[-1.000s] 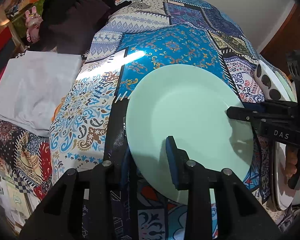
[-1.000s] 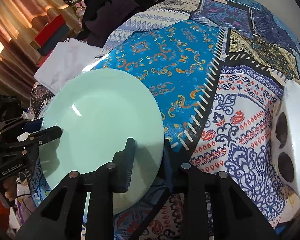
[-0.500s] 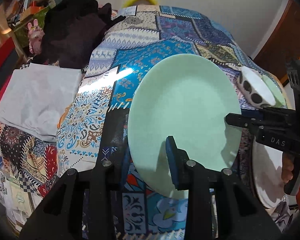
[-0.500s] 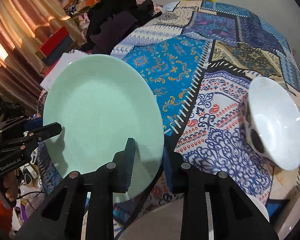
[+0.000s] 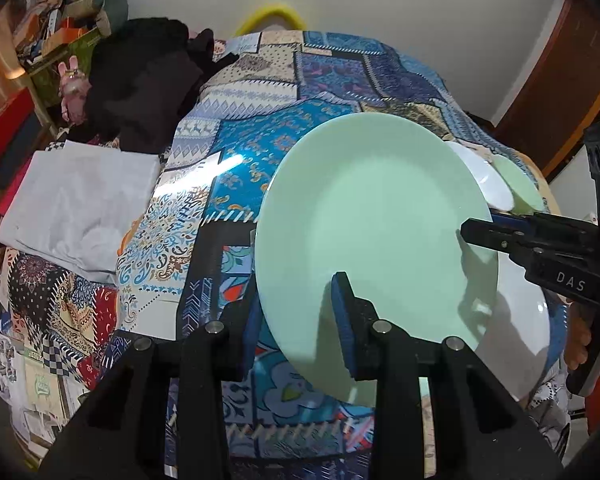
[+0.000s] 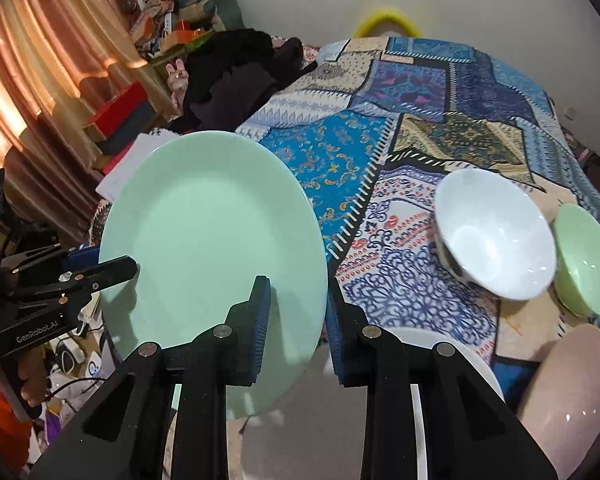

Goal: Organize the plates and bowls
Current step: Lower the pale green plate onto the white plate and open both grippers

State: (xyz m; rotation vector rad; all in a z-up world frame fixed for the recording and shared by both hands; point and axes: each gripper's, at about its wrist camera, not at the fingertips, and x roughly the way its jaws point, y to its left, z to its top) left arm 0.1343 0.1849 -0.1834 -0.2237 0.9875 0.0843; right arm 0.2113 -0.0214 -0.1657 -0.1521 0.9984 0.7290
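Observation:
A large mint-green plate (image 5: pixel 372 232) (image 6: pixel 212 256) hangs above the patchwork cloth, held from both sides. My left gripper (image 5: pixel 300 312) is shut on its near-left rim, one blue pad above and one below. My right gripper (image 6: pixel 296 312) is shut on the opposite rim; it enters the left wrist view from the right (image 5: pixel 480 232). Below the lifted plate lies a white plate (image 5: pixel 516 332) (image 6: pixel 332 420). On the cloth stand a white bowl (image 6: pixel 496 236), a small green bowl (image 6: pixel 584 260) and a pink bowl (image 6: pixel 568 396).
The patchwork tablecloth (image 5: pixel 228 184) covers the table. A folded white cloth (image 5: pixel 76 204) and a heap of dark clothes (image 5: pixel 144 80) lie at the far left. Curtains and cluttered shelves (image 6: pixel 60 92) stand beyond the left edge. A hand (image 5: pixel 580 336) grips the right handle.
Both grippers have lifted the green plate off the cloth and carried it rightwards. It now hangs over the white plate, and the bowls have come into view.

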